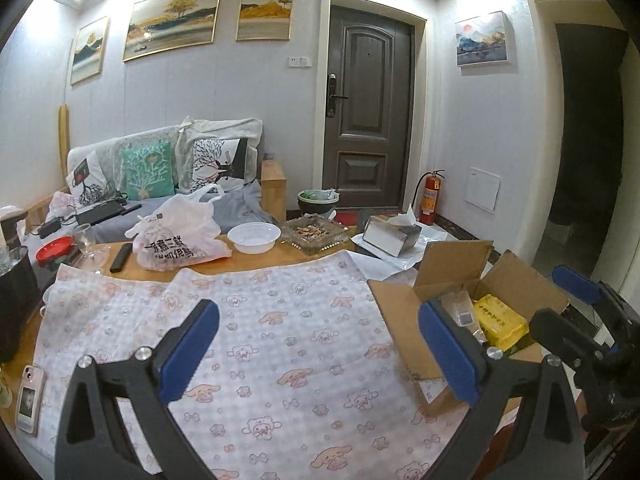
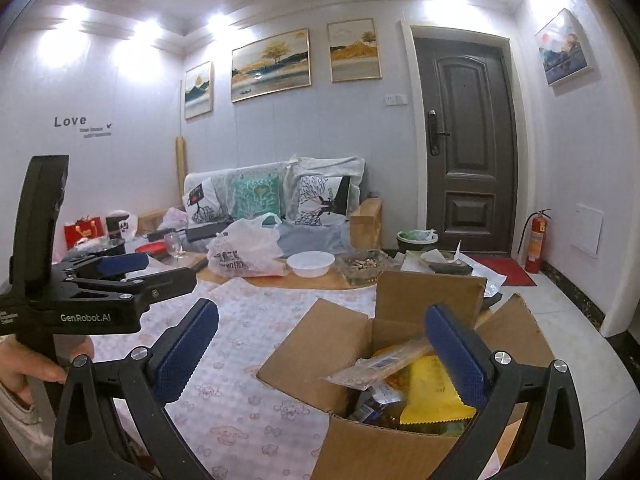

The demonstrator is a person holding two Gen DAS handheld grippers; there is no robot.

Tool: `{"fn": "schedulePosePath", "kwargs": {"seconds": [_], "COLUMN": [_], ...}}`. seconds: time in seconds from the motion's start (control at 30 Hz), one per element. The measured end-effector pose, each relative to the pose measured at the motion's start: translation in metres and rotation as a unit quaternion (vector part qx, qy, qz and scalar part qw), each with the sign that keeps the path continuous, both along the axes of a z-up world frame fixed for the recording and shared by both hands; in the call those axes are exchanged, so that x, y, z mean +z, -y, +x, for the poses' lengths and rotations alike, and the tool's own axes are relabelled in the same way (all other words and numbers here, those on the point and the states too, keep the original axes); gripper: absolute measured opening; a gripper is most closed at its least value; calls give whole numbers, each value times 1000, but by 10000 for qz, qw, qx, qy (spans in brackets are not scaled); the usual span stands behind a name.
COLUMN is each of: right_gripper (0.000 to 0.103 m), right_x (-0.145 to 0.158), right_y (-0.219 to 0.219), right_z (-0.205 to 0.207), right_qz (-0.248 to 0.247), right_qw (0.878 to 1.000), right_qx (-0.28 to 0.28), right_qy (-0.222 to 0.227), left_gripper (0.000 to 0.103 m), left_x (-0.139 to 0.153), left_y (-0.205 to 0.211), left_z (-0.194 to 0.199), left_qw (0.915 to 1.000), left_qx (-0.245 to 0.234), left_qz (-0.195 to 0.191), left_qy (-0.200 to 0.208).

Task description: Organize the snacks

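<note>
An open cardboard box (image 2: 320, 364) of snack packets stands on the right of the table; it also shows in the left wrist view (image 1: 404, 320). Inside lie a yellow packet (image 2: 432, 396), a clear long packet (image 2: 380, 366) and darker packets. The yellow packet also shows in the left wrist view (image 1: 500, 320). My right gripper (image 2: 320, 356) is open and empty, above the box's left flap. My left gripper (image 1: 320, 348) is open and empty, above the patterned cloth (image 1: 280, 340), left of the box. The left gripper shows in the right wrist view (image 2: 156, 270).
Beyond the cloth stand a white plastic bag (image 1: 180, 236), a white bowl (image 1: 254, 237), a glass ashtray (image 1: 314, 234), a tissue box (image 1: 390, 234), a wine glass (image 1: 86, 242), a remote (image 1: 120, 258). A phone (image 1: 29, 398) lies at the left edge. A sofa is behind.
</note>
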State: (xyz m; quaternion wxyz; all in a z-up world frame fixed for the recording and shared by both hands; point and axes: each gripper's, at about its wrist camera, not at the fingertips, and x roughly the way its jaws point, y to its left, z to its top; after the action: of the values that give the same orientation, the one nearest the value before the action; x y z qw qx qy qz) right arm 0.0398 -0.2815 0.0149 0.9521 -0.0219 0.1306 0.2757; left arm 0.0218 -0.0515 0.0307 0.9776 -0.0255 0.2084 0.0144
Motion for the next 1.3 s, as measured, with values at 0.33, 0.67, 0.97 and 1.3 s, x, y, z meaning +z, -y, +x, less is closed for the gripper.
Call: {"fn": "schedulePosePath", "kwargs": {"seconds": [0.33, 0.67, 0.97, 1.3], "right_gripper": [103, 103, 103, 103], "right_x": [0, 2, 1, 0], "right_y": [4, 7, 8, 9], "right_z": [3, 1, 3, 3], "right_qz": [46, 62, 49, 84], "right_qw": [10000, 9999, 9998, 9997], "right_qx": [-25, -117, -156, -195], "right_qy": [-31, -48, -62, -89], "left_gripper": [99, 99, 99, 99], "left_x": [1, 0, 0, 0], "left_y": [6, 11, 12, 13], "left_z": [-1, 1, -1, -3], "left_qw": [10000, 10000, 9999, 9998], "left_qx": [0, -78, -120, -160], "left_qz": [15, 11, -1, -31], "left_qy": [10, 26, 84, 136]}}
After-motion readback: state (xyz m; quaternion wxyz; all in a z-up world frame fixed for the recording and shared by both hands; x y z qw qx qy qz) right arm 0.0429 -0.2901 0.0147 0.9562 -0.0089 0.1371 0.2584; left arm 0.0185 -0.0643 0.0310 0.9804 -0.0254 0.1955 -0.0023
